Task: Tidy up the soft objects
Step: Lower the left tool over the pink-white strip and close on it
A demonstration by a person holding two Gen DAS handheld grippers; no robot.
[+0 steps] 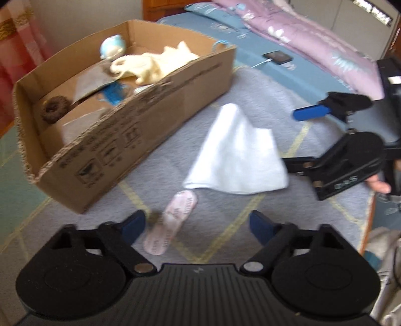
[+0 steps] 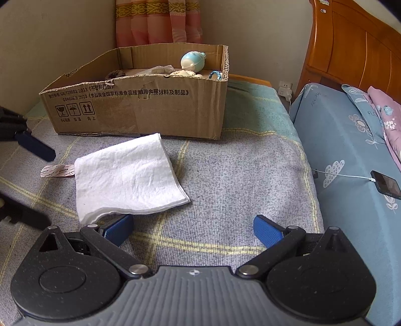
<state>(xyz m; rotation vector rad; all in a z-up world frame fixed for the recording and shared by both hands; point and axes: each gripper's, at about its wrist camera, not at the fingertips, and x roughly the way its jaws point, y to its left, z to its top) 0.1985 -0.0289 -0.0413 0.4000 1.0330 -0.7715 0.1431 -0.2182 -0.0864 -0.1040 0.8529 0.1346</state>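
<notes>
Both claws are released and empty: the left claw (image 1: 198, 227) hovers by a pink patterned strip (image 1: 171, 222), the right claw (image 2: 194, 229) just beside the folded white fleecy cloth (image 2: 126, 176) lying on the grey woven blanket (image 2: 238, 175). Beyond stands the torn cardboard box (image 2: 140, 107) of soft toys.

Phone (image 2: 386, 188) charging on blue bedsheet (image 2: 345, 155), wooden headboard (image 2: 351, 47), pink curtain (image 2: 158, 22)
</notes>
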